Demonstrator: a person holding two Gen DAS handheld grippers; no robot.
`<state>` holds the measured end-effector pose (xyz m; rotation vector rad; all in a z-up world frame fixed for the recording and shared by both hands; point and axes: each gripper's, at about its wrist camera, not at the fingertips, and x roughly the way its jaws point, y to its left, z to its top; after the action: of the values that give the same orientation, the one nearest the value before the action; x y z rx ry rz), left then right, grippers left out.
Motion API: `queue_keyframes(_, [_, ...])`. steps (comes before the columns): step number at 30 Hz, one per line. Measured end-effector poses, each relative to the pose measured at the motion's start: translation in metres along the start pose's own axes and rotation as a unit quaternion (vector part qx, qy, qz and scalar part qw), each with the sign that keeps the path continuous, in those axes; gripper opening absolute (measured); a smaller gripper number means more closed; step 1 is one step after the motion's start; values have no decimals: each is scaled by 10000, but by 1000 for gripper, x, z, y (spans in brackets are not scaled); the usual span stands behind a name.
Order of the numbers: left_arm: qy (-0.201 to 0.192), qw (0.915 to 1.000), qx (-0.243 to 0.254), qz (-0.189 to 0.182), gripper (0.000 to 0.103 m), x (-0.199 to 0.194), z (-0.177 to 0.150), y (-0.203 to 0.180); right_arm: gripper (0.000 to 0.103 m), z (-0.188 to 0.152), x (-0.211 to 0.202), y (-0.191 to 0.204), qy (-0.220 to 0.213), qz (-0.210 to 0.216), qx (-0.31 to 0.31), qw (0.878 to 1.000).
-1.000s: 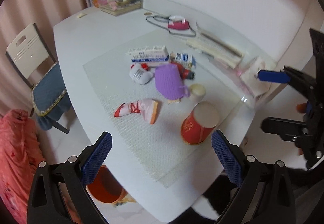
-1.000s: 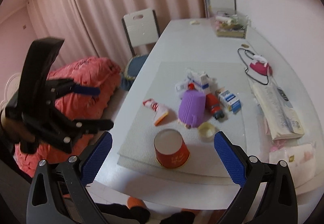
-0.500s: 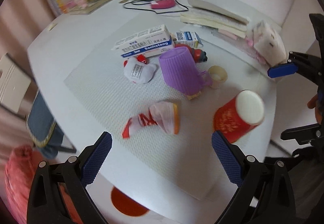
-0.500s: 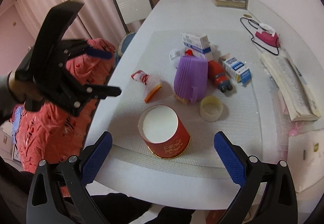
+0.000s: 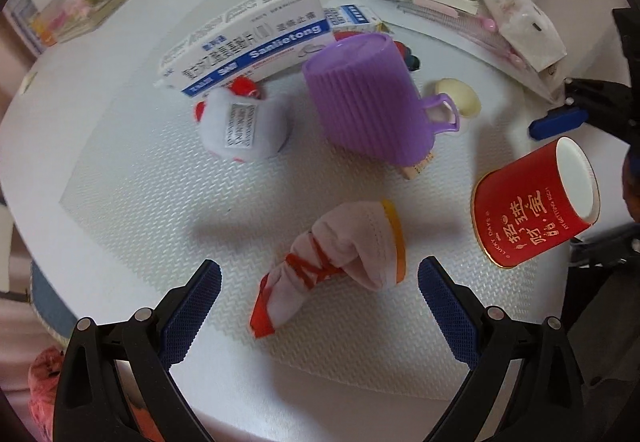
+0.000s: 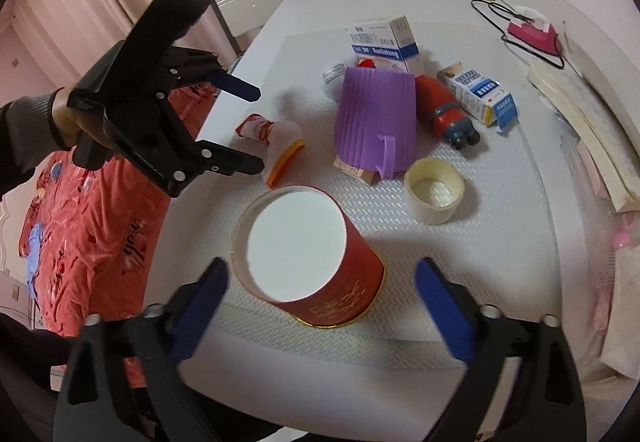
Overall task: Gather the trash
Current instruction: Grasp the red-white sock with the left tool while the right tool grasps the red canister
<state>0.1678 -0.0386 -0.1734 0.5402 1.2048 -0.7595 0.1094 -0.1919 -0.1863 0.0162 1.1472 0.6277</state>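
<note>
Both tools have dropped closer; right tool (image 6: pixel 320 282) straddles the red cup (image 6: pixel 316 262).

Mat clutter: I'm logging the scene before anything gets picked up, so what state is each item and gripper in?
Red cup: upside down, untouched.
Purple cup: inverted, tilted, resting on a small card.
Sock: crumpled, lying flat.
Tape roll: lying flat, hole up.
Large medicine box: closed.
Left gripper: open over the sock.
Right gripper: jaws just closing, around the red cup, not pressing.
</note>
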Motion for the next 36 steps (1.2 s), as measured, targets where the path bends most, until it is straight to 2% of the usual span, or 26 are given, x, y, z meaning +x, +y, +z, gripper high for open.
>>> queue_keyframes(4, [12, 9997, 258, 29, 97, 7, 4, -2, 89, -2, 9, -1, 53, -30, 59, 10000])
queue_keyframes(5, [17, 9995, 301, 5, 94, 8, 5, -3, 88, -3, 10, -2, 54, -16, 86, 9999])
queue_keyframes(6, [56, 9995, 319, -52, 78, 10, 6, -2, 85, -3, 11, -3, 45, 3, 119, 9999])
queue_keyframes(7, [127, 9992, 339, -161, 73, 13, 7, -2, 81, -3, 12, -4, 34, 38, 157, 9999])
queue_keyframes(11, [174, 9988, 409, -228, 72, 24, 11, -7, 76, -4, 17, -7, 63, 86, 236, 9997])
queue_keyframes(12, [170, 9987, 438, -201, 72, 26, 12, -9, 70, -4, 17, -6, 66, 105, 242, 9996])
queue_keyframes(15, [194, 9987, 458, -135, 69, 29, 15, -12, 68, -5, 19, -5, 56, 154, 214, 9996])
queue_keyframes(17, [179, 9990, 394, -95, 52, 26, 14, -12, 66, -5, 19, -6, 50, 191, 212, 9996])
queue_keyframes(19, [182, 9992, 325, -164, 39, 20, 9, -12, 64, -5, 17, -8, 30, 242, 254, 9994])
queue_keyframes(28, [200, 9995, 8, -240, 31, 20, 16, -15, 57, -3, 12, -11, 56, 410, 46, 9991])
queue_keyframes(30, [222, 9994, -49, -255, 30, 11, 11, -4, 57, -1, 10, -14, 62, 440, 3, 9990])
queue_keyframes(36, [96, 9989, -287, -362, 30, -7, 9, -24, 57, 4, -2, -18, 69, 539, -190, 9983])
